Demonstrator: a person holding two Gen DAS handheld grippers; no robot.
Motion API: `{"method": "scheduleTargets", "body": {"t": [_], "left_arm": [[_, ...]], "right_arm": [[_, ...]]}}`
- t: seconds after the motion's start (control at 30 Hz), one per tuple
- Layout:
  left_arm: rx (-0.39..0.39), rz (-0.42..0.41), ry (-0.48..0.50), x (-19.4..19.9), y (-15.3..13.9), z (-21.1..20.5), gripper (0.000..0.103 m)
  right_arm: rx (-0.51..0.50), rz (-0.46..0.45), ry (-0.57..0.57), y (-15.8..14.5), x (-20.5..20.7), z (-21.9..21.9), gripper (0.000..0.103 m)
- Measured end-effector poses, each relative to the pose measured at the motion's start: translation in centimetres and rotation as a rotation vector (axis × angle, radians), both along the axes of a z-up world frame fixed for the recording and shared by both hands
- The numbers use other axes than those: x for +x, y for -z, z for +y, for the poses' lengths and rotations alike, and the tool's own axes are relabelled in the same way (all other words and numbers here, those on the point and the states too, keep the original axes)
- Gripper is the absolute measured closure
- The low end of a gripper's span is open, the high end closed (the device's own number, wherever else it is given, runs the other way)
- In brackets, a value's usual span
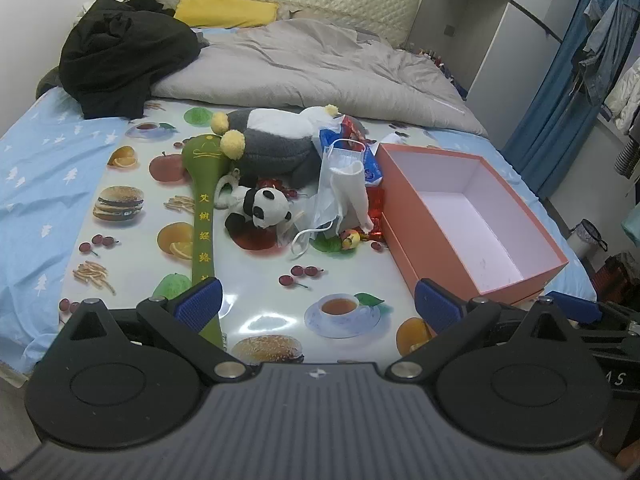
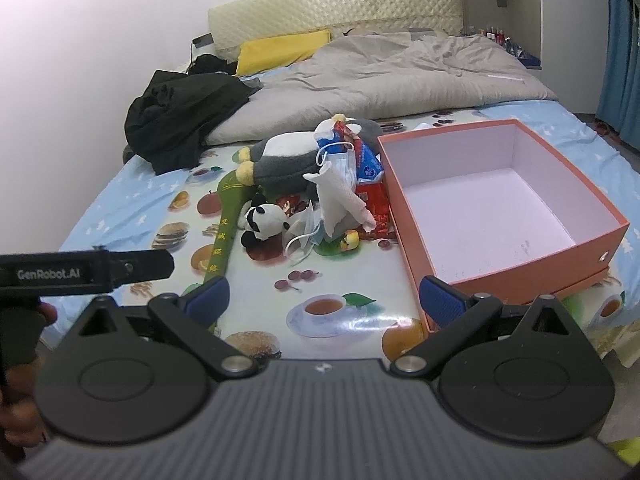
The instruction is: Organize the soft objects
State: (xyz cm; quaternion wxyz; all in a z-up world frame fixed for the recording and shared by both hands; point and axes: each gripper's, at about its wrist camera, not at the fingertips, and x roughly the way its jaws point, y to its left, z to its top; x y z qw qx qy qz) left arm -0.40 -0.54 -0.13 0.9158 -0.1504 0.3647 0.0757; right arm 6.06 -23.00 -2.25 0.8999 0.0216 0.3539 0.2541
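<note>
A pile of soft things lies on a fruit-print mat (image 1: 256,288) on the bed: a grey and white plush (image 1: 276,140), a small panda plush (image 1: 264,208), a green padded mallet (image 1: 204,216), face masks (image 1: 340,160), a white sock (image 1: 354,192) and snack packets (image 1: 374,204). An open, empty orange box (image 1: 472,216) stands right of the pile. My left gripper (image 1: 318,306) is open and empty, hovering before the mat's front edge. My right gripper (image 2: 324,300) is open and empty too, near the box (image 2: 504,200) front corner. The pile also shows in the right wrist view, with the panda (image 2: 264,220) and mallet (image 2: 226,232).
A grey duvet (image 1: 312,68), black clothing (image 1: 124,52) and a yellow pillow (image 1: 226,10) lie at the bed's far end. Blue curtains and hanging clothes (image 1: 592,40) stand right. The left tool's body (image 2: 80,268) shows at the right view's left edge.
</note>
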Motion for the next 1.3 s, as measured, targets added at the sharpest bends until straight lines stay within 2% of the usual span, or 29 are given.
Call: {"method": "scheduleTargets", "body": {"t": [0.57,0.73,1.03,1.13,1.3], "left_arm": [[-0.006,0.011,0.008,0.0,0.3,0.4,0.0],[0.018,0.007,0.004,-0.3,0.3,0.7,0.0],[0.014,0.015,0.006,0.0,0.6,1.0,0.0],[-0.009,0.02,0.007,0.2,0.8,1.2,0.0],[-0.009,0.042,0.005,0.9,1.7,1.3,0.0]], "right_arm": [[-0.006,0.013,0.013,0.6,0.0,0.3,0.0],[-0.002,0.022,0.011,0.8,0.1,0.1,0.0],[-0.011,0.008,-0.009,0.8,0.1,0.4,0.0],[-0.019,0.008,-0.012,1.0,0.2,0.4,0.0],[-0.003,0.056,0.009,1.6,1.0,0.3,0.0]]}}
